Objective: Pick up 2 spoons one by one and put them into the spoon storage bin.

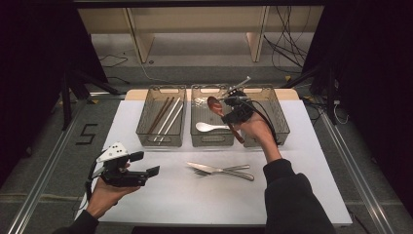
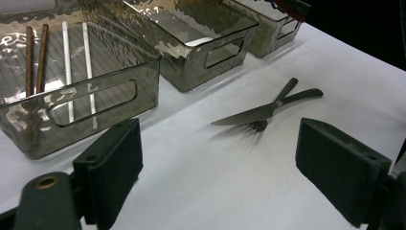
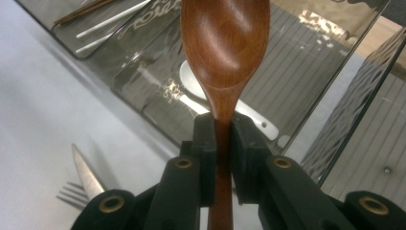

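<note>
Clamping the wooden spoon [image 3: 223,52] by its neck — right gripper [image 3: 222,143]; left gripper [image 2: 218,163] gapes.

Hidden and cut-off parts around the held spoon

The wooden spoon [image 3: 224,48] loses its bowl tip at the top edge of the right gripper view, and its neck is covered where the right gripper [image 3: 223,143] clamps it. The white spoon [image 3: 249,115] is partly behind it. The knife [image 3: 86,175] and fork [image 3: 72,196] disappear behind the gripper's body; the fork's tines under the blade are too small to count from above.

Reddish-brown wooden spoon [image 3: 224,48] — white spoon [image 1: 208,127] — smoky-grey ribbed bins [image 1: 161,140].
</note>
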Tool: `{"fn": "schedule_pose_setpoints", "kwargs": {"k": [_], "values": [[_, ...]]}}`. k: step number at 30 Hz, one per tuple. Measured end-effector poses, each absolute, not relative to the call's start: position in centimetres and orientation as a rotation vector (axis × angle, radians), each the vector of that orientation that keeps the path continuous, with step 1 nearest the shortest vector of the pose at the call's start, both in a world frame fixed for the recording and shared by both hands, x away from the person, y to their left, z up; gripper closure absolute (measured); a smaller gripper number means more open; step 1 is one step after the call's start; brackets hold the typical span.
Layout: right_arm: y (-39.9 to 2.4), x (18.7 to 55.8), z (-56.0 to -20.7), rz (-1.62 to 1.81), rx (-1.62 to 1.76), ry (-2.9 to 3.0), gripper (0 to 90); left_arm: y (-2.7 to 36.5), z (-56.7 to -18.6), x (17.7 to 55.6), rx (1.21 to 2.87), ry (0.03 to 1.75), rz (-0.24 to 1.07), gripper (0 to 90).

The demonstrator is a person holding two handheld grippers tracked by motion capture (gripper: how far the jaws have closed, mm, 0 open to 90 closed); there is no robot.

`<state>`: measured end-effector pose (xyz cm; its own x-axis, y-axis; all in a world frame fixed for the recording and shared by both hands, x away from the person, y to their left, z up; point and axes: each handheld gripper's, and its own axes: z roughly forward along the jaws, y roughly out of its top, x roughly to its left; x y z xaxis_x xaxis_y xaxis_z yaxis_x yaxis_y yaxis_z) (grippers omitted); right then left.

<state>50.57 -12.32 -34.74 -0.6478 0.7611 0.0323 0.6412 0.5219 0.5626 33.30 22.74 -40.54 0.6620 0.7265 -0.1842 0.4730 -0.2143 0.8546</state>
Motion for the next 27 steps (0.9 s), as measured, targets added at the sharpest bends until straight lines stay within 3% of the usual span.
{"fn": "schedule_pose_setpoints", "kwargs": {"k": [27], "values": [[-10.4,54.6,-35.0,0.783,1.283,2.507,82.1,22.7,-40.3,33.2,1.853,0.935,0.325,15.7]]}}
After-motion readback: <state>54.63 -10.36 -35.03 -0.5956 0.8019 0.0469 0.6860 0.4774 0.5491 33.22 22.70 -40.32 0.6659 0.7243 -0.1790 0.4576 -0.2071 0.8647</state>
